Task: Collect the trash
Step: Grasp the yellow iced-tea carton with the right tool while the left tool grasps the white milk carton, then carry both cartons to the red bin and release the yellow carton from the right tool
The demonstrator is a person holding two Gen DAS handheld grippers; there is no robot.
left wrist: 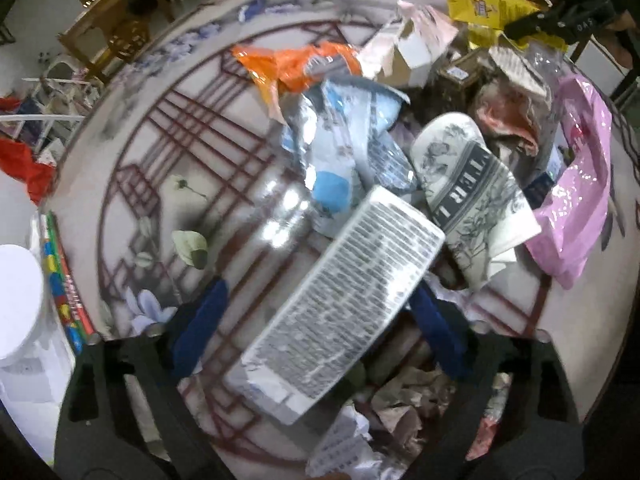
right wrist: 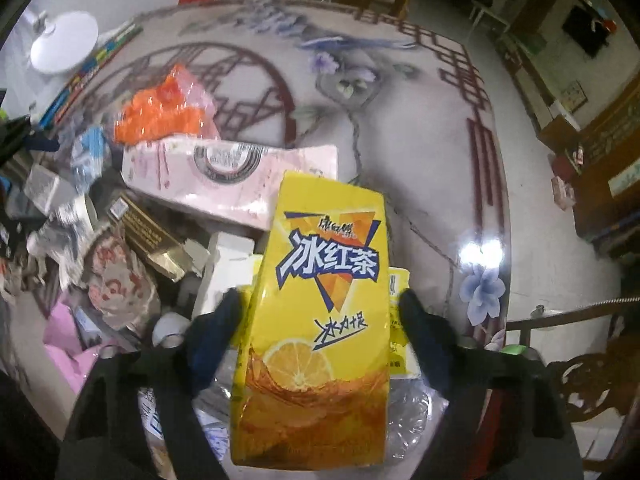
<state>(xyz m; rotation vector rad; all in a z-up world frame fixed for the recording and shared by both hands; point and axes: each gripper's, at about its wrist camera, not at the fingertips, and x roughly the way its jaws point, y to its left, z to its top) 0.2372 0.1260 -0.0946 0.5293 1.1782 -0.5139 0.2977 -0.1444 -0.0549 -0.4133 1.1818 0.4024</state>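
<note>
1. We see the left gripper [left wrist: 316,312], pointing steeply down, with its dark blue padded fingers [left wrist: 200,320] on either side of a flat white carton printed with rows of grey text [left wrist: 340,300]. The jaws stand partly apart; motion blur keeps us from telling whether the pads actually press the carton.
2. That carton lies tilted on the heap of rubbish on the round glass-topped table with a red lattice and flower pattern [left wrist: 168,152], beside a grey floral-printed paper sleeve [left wrist: 472,196] and a crumpled blue-and-silver foil wrapper [left wrist: 340,148].
3. The right gripper [right wrist: 320,320] is closed partway on a yellow iced-tea drink carton with a lemon picture [right wrist: 320,300]; both dark pads touch its sides.
4. Behind it lie a pale pink cardboard box [right wrist: 232,176] and an orange plastic wrapper [right wrist: 160,112].
</note>
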